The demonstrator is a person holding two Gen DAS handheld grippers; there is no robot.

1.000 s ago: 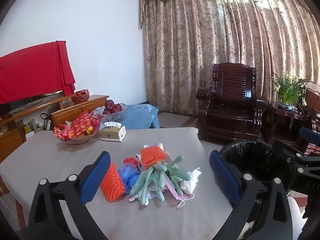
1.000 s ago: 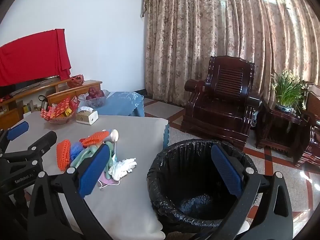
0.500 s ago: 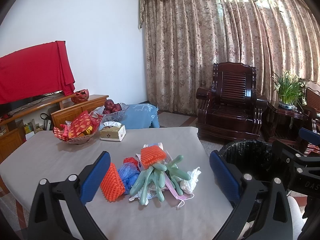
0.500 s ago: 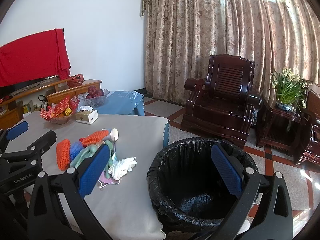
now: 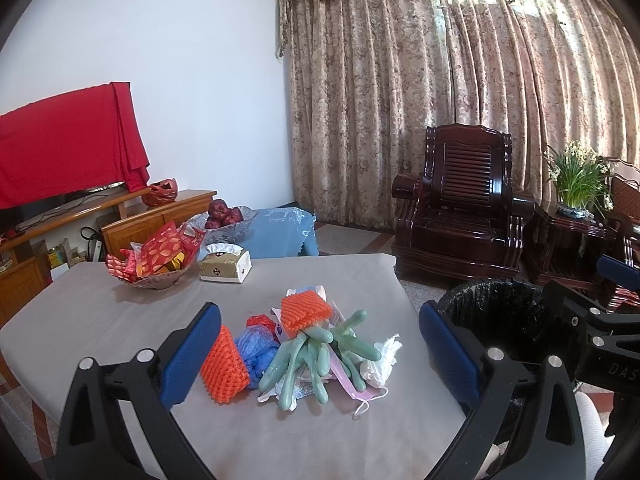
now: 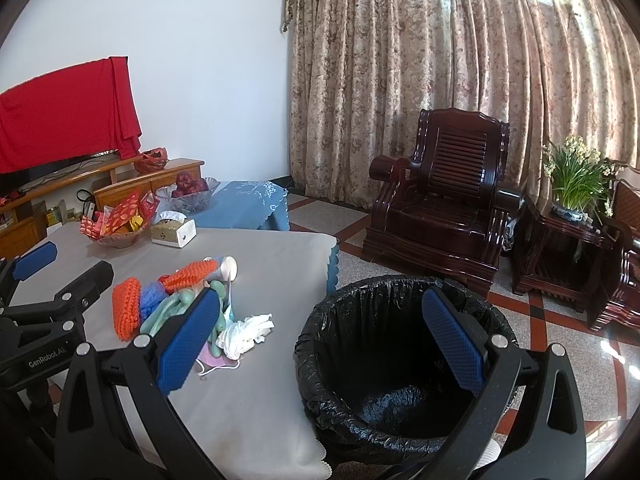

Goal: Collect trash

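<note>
A heap of trash lies on the grey table [image 5: 100,320]: two orange foam nets [image 5: 224,364], a blue plastic bag [image 5: 256,348], green rubber gloves [image 5: 316,356], a pink face mask [image 5: 352,384] and crumpled white tissue [image 5: 380,360]. My left gripper [image 5: 320,356] hangs open above and in front of the heap, holding nothing. A bin lined with a black bag [image 6: 400,360] stands on the floor at the table's right side. My right gripper [image 6: 320,336] is open over the bin's near rim, empty. The heap appears left of it, with the tissue [image 6: 248,332] nearest.
At the table's far left sit a bowl of red packets [image 5: 156,256] and a tissue box [image 5: 226,266]. A fruit bowl [image 5: 224,216] rests on a blue-covered side table. A dark wooden armchair [image 5: 460,216] and a plant stand [image 5: 576,216] stand before the curtains.
Both grippers have hardly moved; the views shift only slightly. Nothing was taken hold of or let go.
</note>
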